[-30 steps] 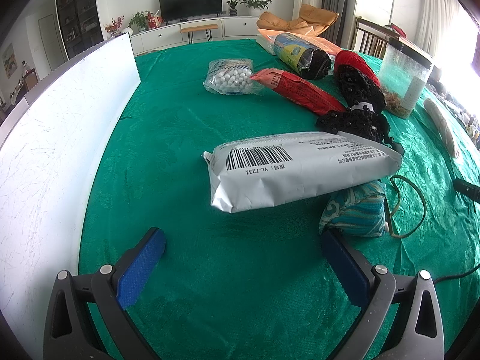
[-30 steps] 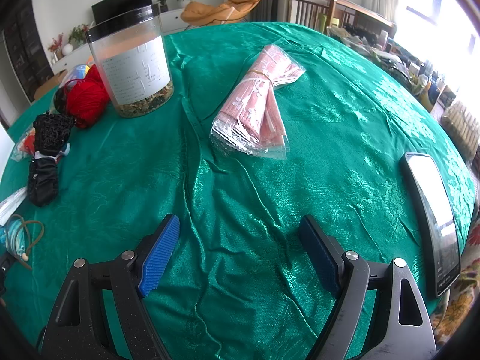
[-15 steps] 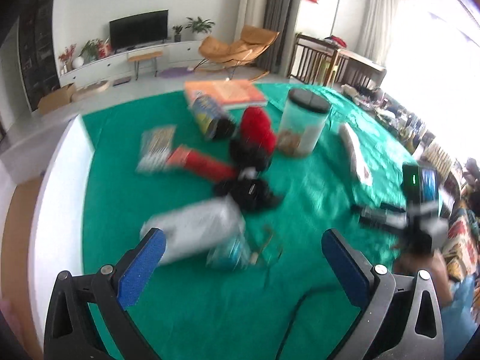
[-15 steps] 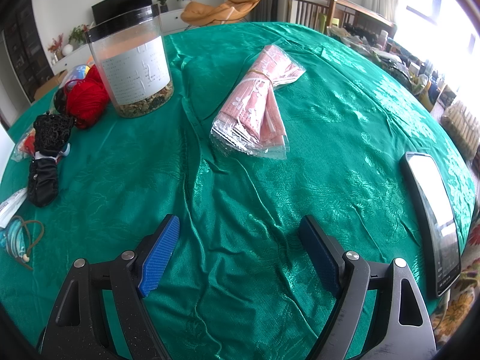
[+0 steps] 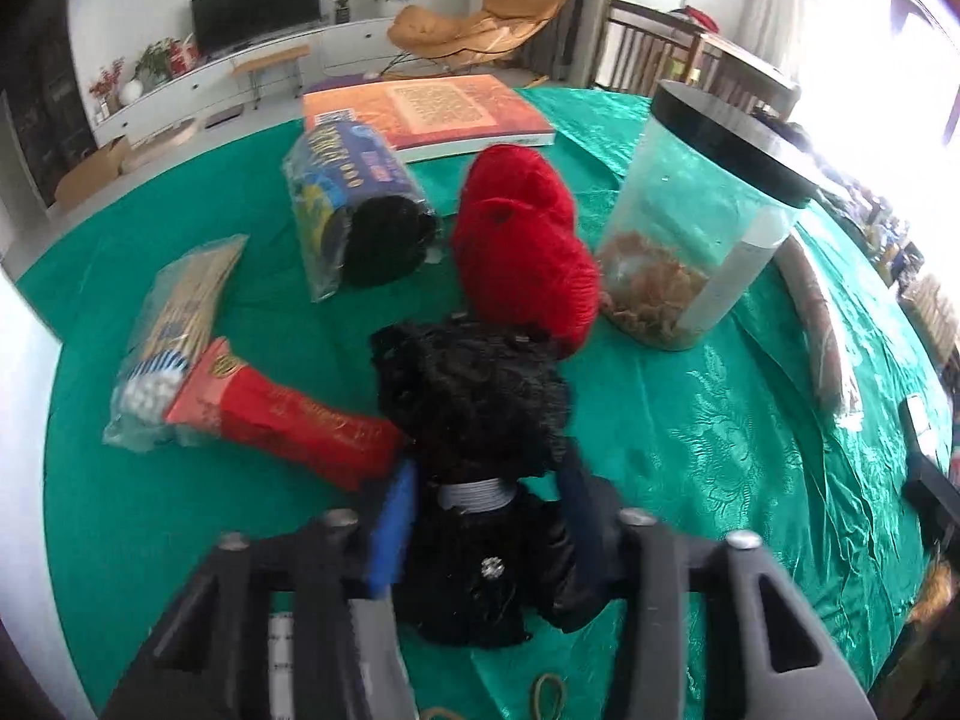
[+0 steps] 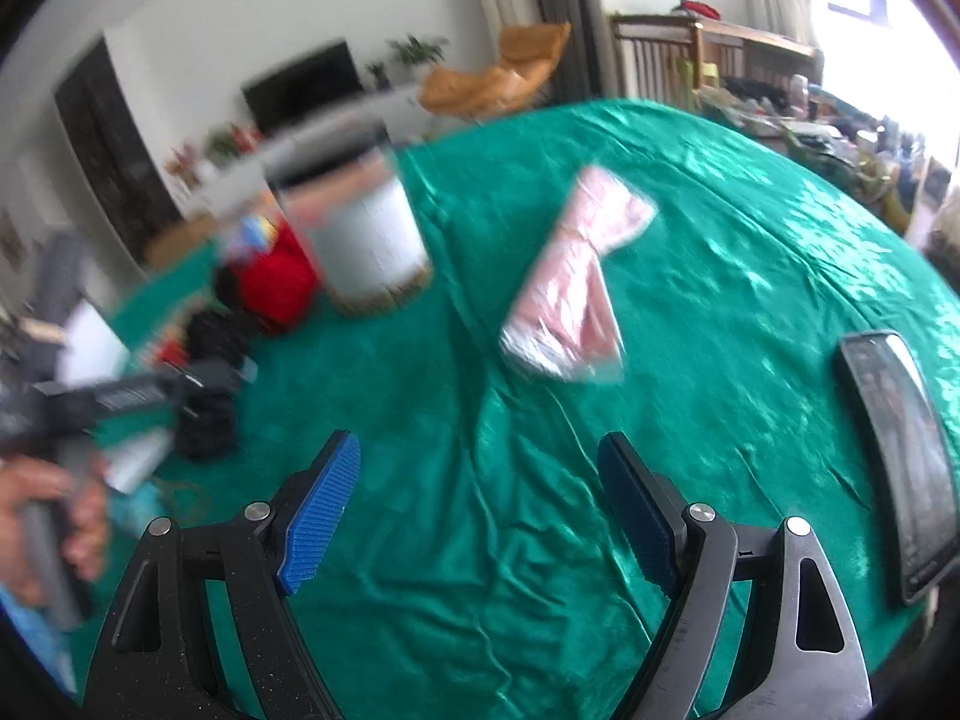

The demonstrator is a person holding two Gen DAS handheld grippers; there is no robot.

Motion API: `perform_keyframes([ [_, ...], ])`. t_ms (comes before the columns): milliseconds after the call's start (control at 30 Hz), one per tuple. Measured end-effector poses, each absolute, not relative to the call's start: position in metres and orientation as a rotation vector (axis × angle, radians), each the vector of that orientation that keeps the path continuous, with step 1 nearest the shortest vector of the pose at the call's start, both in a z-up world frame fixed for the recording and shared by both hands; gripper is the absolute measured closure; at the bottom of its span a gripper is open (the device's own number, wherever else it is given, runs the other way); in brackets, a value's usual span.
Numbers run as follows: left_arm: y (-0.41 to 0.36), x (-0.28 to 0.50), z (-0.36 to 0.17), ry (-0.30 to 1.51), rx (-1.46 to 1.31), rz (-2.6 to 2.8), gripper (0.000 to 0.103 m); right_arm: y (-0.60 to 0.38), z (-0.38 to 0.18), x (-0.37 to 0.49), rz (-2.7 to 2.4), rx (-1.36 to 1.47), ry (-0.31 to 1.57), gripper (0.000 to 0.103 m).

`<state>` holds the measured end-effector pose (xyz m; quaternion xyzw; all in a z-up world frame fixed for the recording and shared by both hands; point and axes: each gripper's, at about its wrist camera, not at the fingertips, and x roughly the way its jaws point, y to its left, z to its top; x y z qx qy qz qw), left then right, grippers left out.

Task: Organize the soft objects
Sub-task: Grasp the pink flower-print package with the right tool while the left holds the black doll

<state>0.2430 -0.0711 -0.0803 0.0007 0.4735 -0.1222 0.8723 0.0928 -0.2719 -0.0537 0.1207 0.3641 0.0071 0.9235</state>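
Observation:
My left gripper (image 5: 486, 498) is shut on a black lacy soft bundle (image 5: 474, 402) with a silver band, on the green tablecloth. Red yarn (image 5: 522, 246) lies just beyond it. A red packet (image 5: 282, 420), a bag of cotton swabs (image 5: 174, 324) and a blue-yellow bag with black yarn (image 5: 354, 204) lie to the left. My right gripper (image 6: 480, 492) is open and empty over the cloth. A pink plastic packet (image 6: 570, 282) lies ahead of it. The left gripper and the hand holding it show blurred in the right wrist view (image 6: 120, 402).
A clear jar with a black lid (image 5: 690, 228) stands right of the red yarn. An orange book (image 5: 426, 114) lies at the far edge. A phone (image 6: 900, 438) lies right of my right gripper. A white board (image 5: 18, 420) borders the left.
My left gripper swung across the table from the grey mailer bag to the black bundle and closed on it. My right gripper lifted and tilted; its view is now blurred.

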Motion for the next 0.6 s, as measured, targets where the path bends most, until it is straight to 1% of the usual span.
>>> perform_keyframes([
  [67, -0.066, 0.246, -0.079, 0.987, -0.041, -0.257, 0.069, -0.293, -0.042, 0.111, -0.020, 0.303, 0.747, 0.019],
  [167, -0.048, 0.245, -0.072, 0.991, -0.164, -0.265, 0.070, -0.327, -0.038, 0.157, -0.086, 0.406, 0.819, 0.019],
  [233, -0.038, 0.240, -0.064, 0.982, -0.217, -0.277, 0.070, -0.345, -0.050, 0.198, -0.104, 0.465, 0.918, 0.020],
  [300, -0.029, 0.232, -0.055, 0.966, -0.255, -0.288, 0.070, -0.348, -0.063, 0.224, -0.100, 0.473, 0.970, 0.021],
  [333, -0.023, 0.229, -0.049, 0.954, -0.275, -0.294, 0.070, -0.344, -0.071, 0.236, -0.086, 0.464, 1.005, 0.025],
  [367, -0.016, 0.225, -0.042, 0.937, -0.295, -0.299, 0.070, -0.339, -0.080, 0.245, -0.058, 0.452, 1.057, 0.048],
  [400, -0.009, 0.220, -0.035, 0.919, -0.315, -0.302, 0.070, -0.332, -0.078, 0.247, -0.085, 0.369, 1.052, 0.075],
  [433, 0.000, 0.213, -0.026, 0.897, -0.340, -0.305, 0.070, -0.327, -0.074, 0.250, -0.099, 0.297, 1.061, 0.075],
  [467, 0.007, 0.206, -0.018, 0.878, -0.357, -0.307, 0.070, -0.325, -0.069, 0.249, -0.097, 0.290, 1.053, 0.075],
  [533, 0.022, 0.193, -0.002, 0.841, -0.390, -0.311, 0.070, -0.326, -0.046, 0.241, -0.119, 0.280, 0.980, 0.075],
  [600, 0.042, 0.176, 0.016, 0.800, -0.412, -0.305, 0.070, -0.314, -0.009, 0.229, -0.104, 0.221, 0.875, 0.075],
])
